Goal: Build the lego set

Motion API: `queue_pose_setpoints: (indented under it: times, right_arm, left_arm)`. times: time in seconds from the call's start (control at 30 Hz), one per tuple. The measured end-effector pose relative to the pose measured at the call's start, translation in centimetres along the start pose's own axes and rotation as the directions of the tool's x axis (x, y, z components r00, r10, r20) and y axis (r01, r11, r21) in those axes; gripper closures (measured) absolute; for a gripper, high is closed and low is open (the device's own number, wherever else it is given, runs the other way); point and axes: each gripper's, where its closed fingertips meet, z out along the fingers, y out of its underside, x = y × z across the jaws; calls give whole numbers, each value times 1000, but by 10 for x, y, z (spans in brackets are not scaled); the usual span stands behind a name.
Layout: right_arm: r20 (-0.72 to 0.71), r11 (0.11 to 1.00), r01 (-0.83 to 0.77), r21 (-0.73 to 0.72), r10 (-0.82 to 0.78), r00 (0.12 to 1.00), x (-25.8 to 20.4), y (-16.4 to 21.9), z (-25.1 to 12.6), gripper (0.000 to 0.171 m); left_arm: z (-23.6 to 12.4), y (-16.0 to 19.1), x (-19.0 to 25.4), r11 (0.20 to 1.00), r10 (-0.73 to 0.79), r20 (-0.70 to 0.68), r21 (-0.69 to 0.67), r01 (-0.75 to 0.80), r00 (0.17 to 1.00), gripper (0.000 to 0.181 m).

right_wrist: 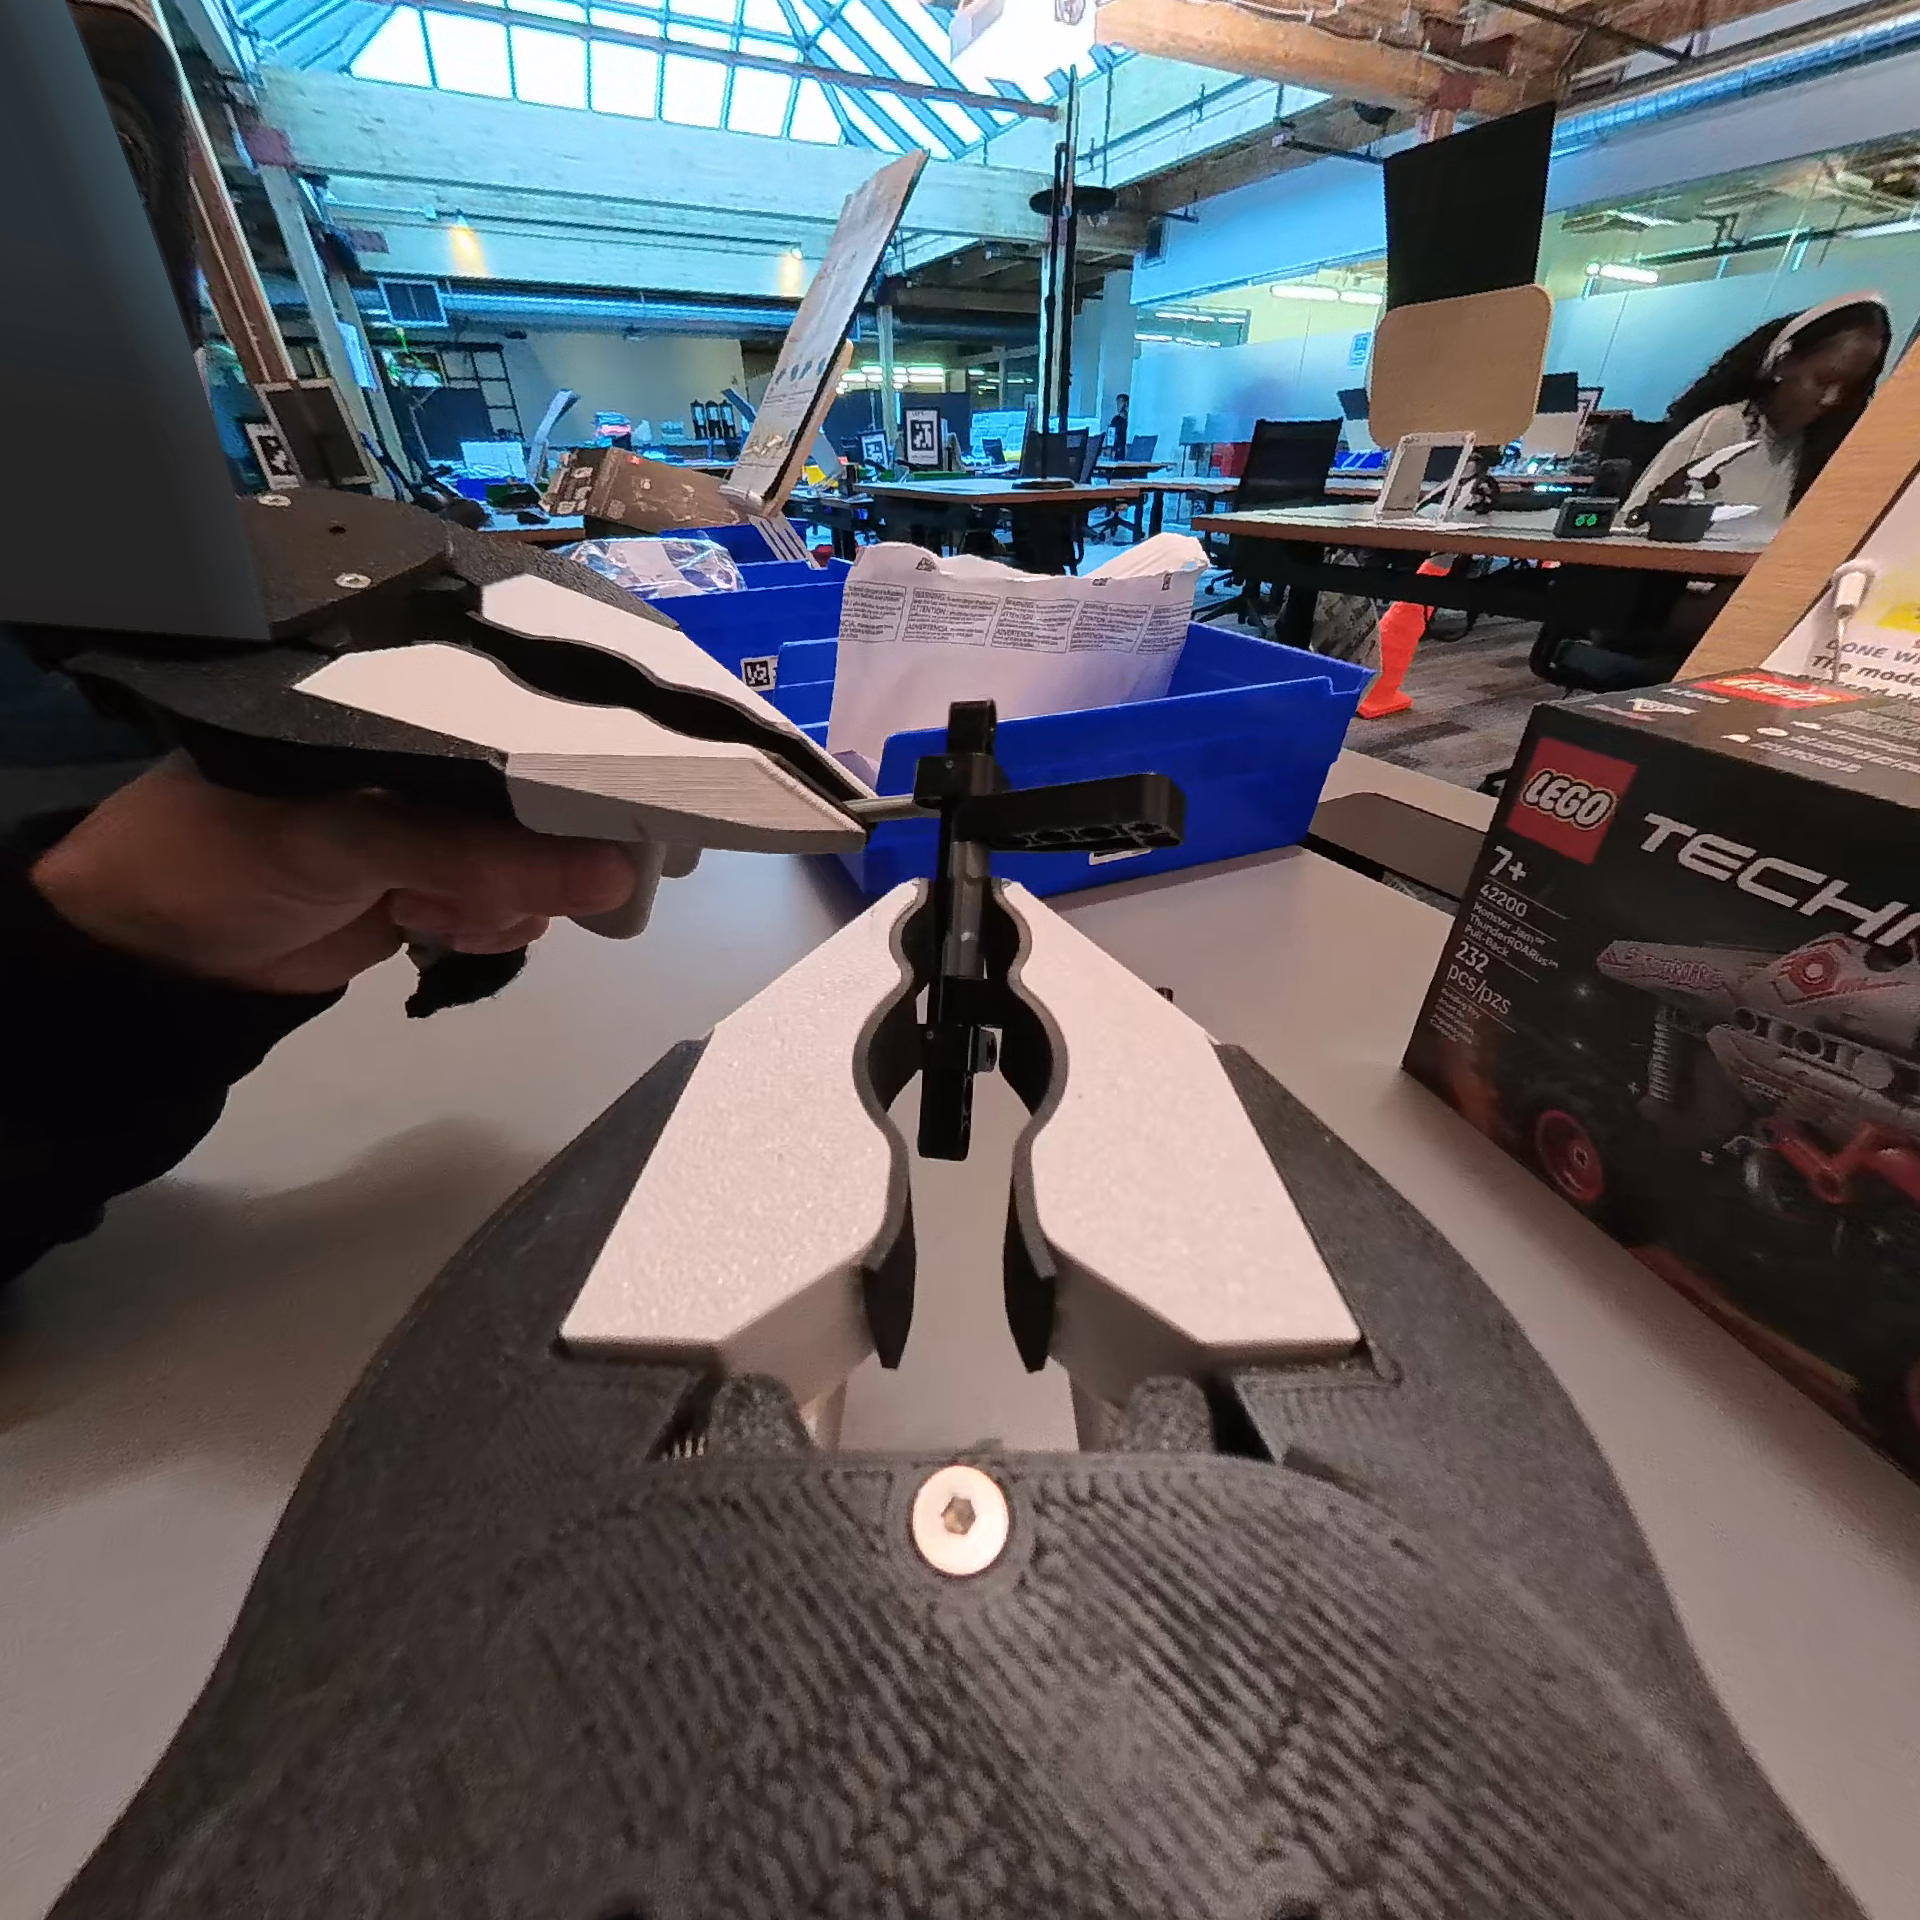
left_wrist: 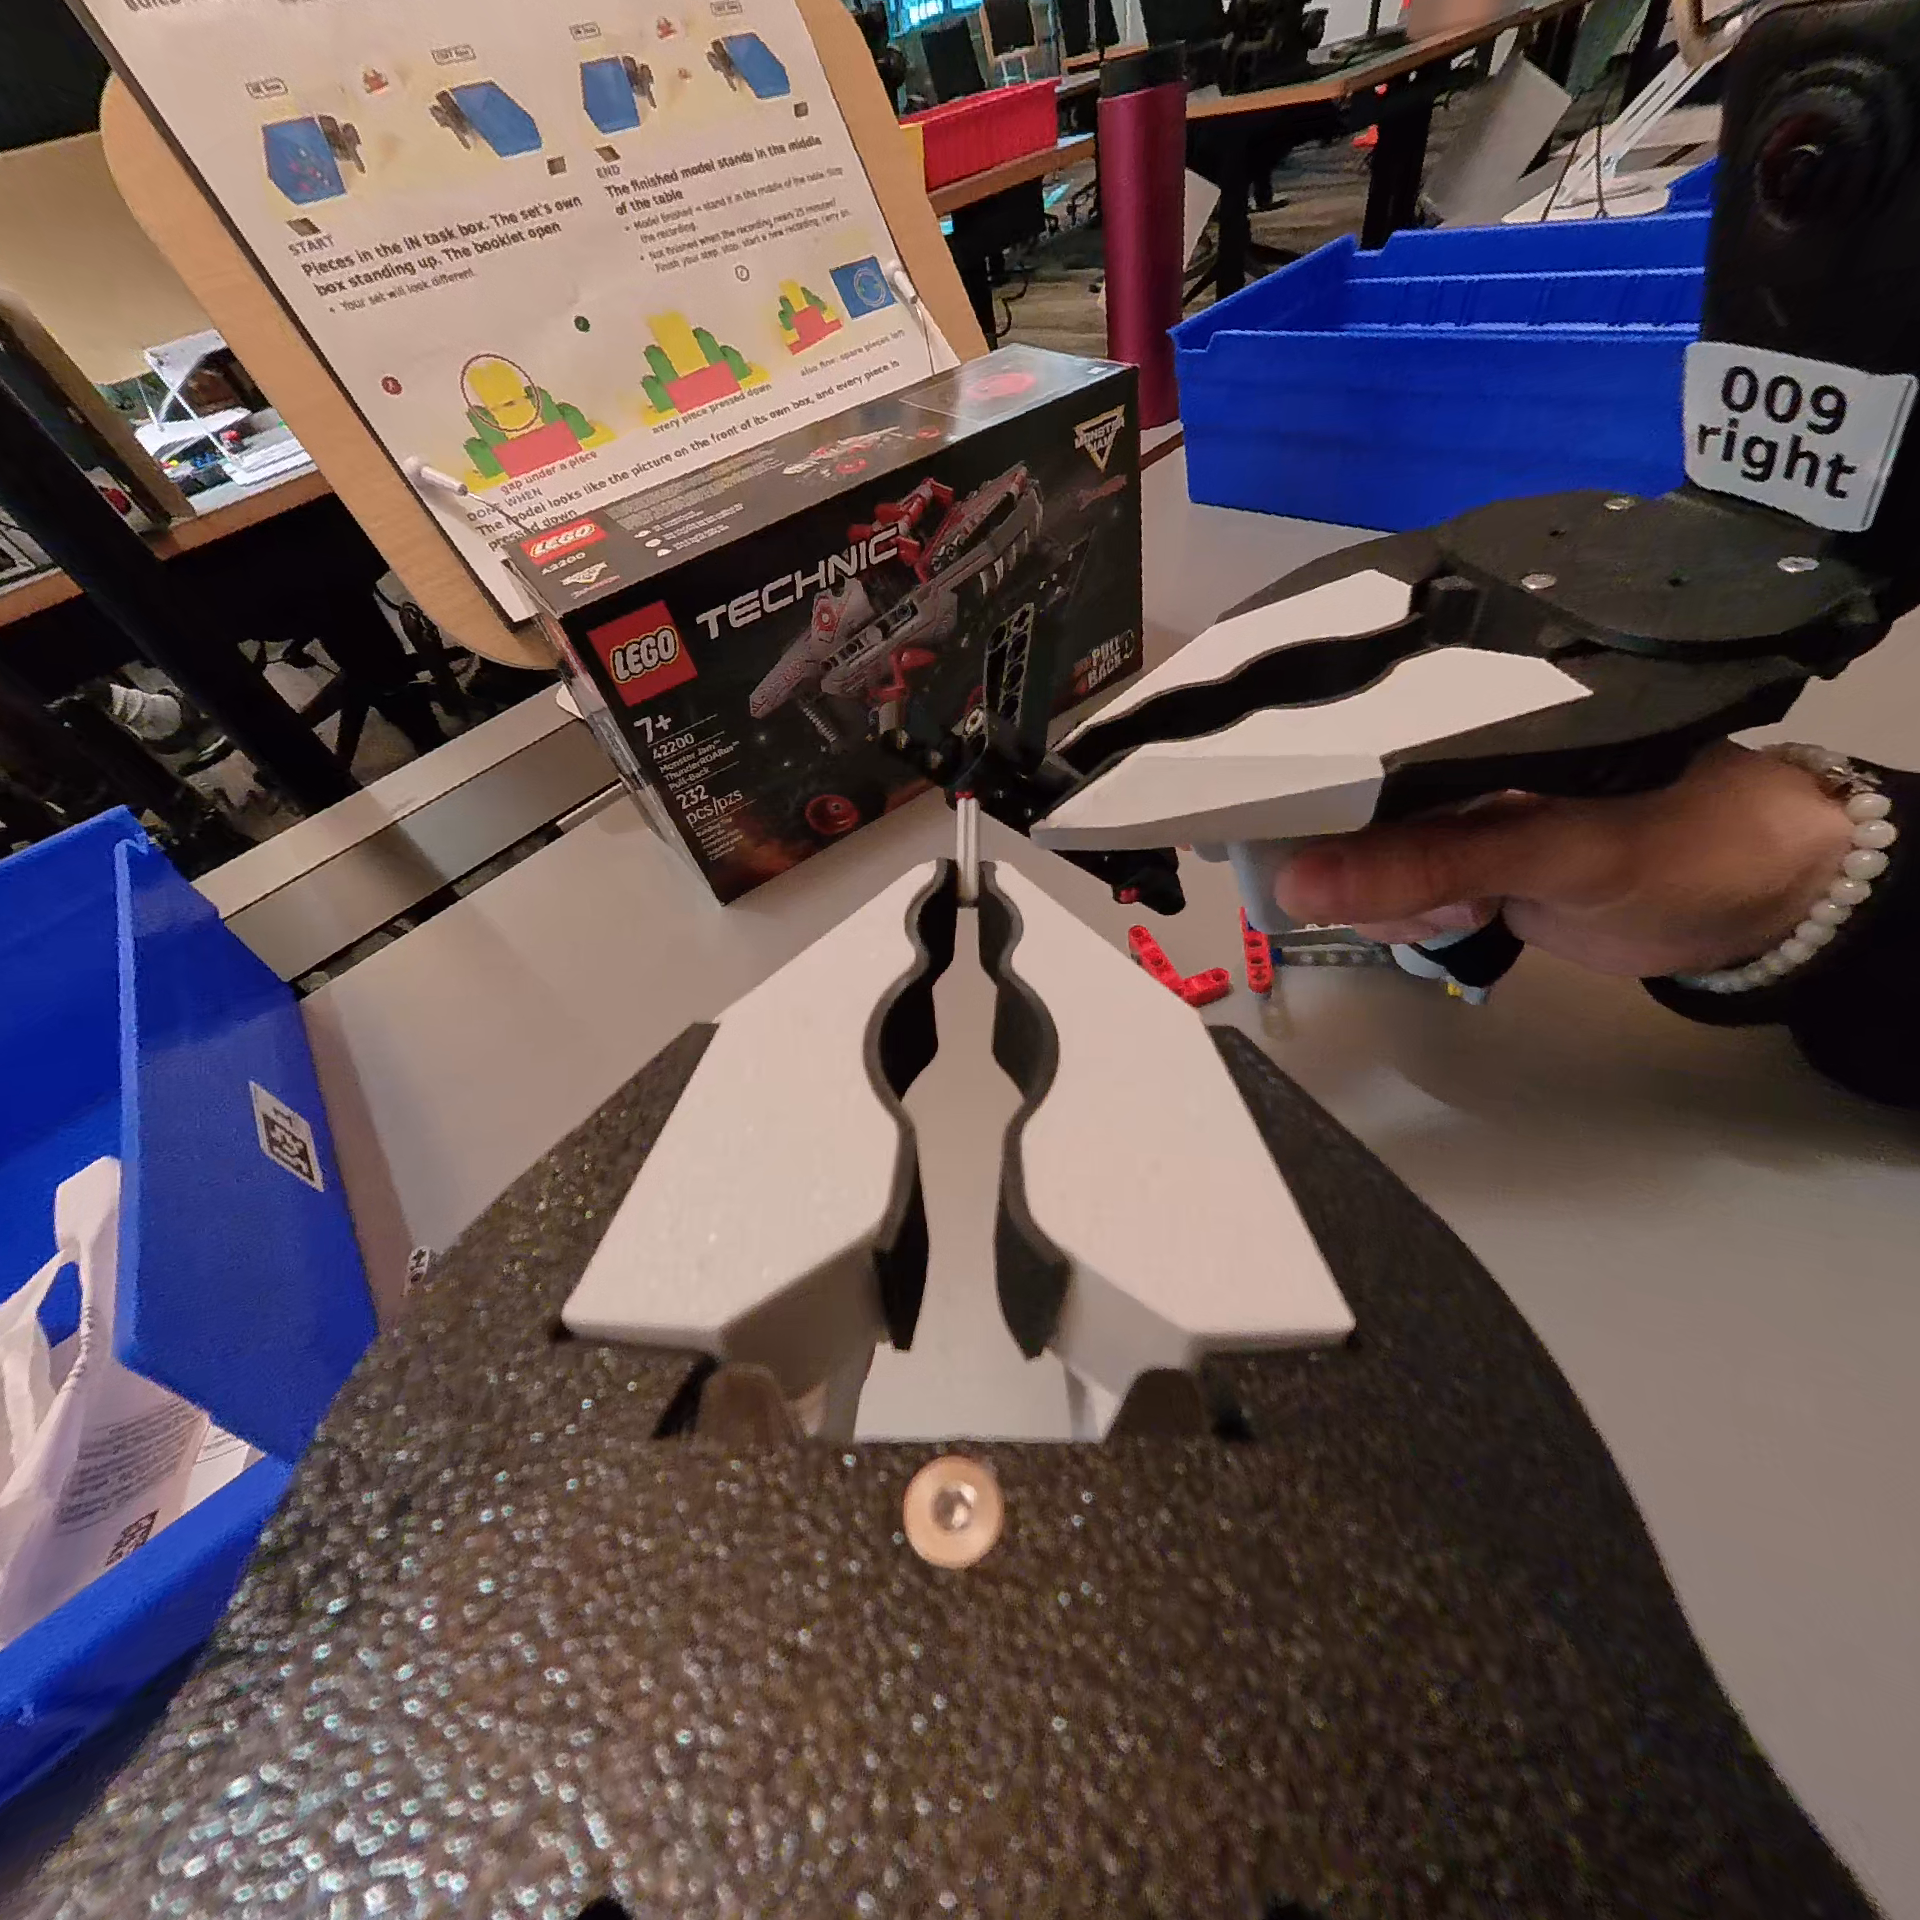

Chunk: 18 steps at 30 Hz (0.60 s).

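In the left wrist view my left gripper (left_wrist: pixel 966 883) is shut on the end of a thin grey axle (left_wrist: pixel 967 836). The axle runs into a small black beam assembly (left_wrist: pixel 1003 707) held above the table. My right gripper (left_wrist: pixel 1044 831) comes in from the right and meets that assembly. In the right wrist view my right gripper (right_wrist: pixel 958 899) is shut on the black assembly (right_wrist: pixel 951 1039). A black beam (right_wrist: pixel 1081 816) sticks out to the right of it. The left gripper (right_wrist: pixel 857 821) comes in from the left, pinching the grey axle (right_wrist: pixel 888 808).
The set's box (left_wrist: pixel 831 623) stands behind the grippers and shows at the right (right_wrist: pixel 1714 987). Red pieces (left_wrist: pixel 1179 961) and a grey beam (left_wrist: pixel 1340 935) lie under the right hand. There are two blue bins (left_wrist: pixel 156 1143) (left_wrist: pixel 1455 364), a white bag (right_wrist: pixel 997 644) and an instruction board (left_wrist: pixel 571 260). My two grippers' fingertips are within a few centimetres of each other.
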Motion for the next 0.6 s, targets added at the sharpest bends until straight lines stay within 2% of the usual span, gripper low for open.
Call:
queue_pose_setpoints:
  times: [0.6]
  right_arm:
    - [-28, 991, 105, -85, -108, 994, 1, 11, 2, 163]
  left_arm:
    - [3, 10, -4, 999, 23, 20, -49, -22, 1000, 179]
